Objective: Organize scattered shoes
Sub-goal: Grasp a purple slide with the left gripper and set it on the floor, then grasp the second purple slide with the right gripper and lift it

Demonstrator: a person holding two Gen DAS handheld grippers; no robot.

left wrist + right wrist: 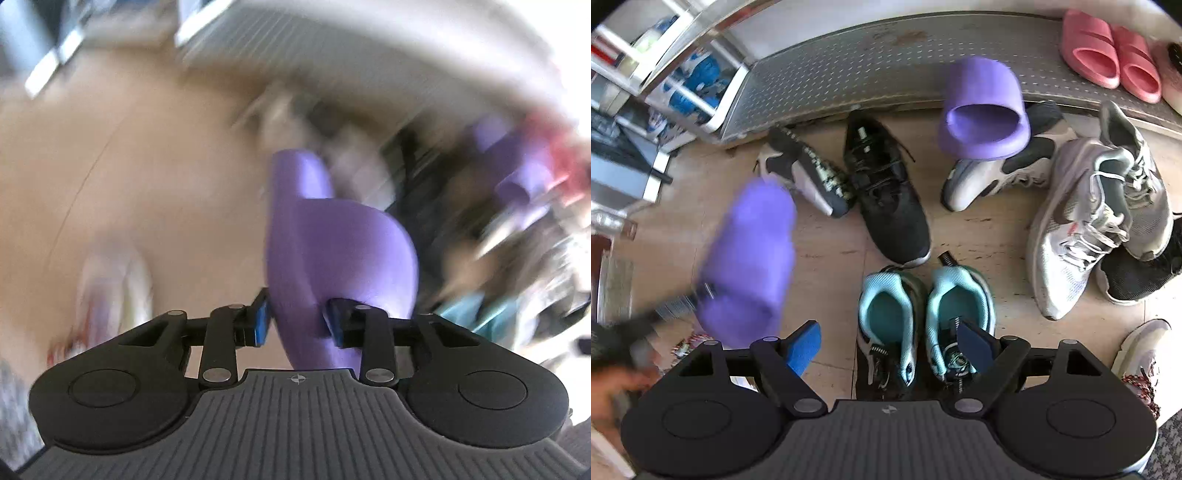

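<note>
left gripper (295,319): clenched on purple slide (332,251), long axis pointing away from the fingers, carried above floor | its mate (984,110) at shelf (849,70) front edge | right gripper (890,349): released over teal sneakers (923,310), nearer the mate.

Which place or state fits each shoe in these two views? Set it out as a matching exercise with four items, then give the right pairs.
Column 1
1. pink slides
2. teal-lined sneakers
3. black sneaker
4. purple slide in the left tool

Column 2
A. on the floor, directly in front of the open right tool
B. side by side on the metal shelf
C. clamped between two blue pads
D. on the floor between a sneaker tipped on its side and the shelf edge

Pairs: 1-B, 2-A, 3-D, 4-C
</note>
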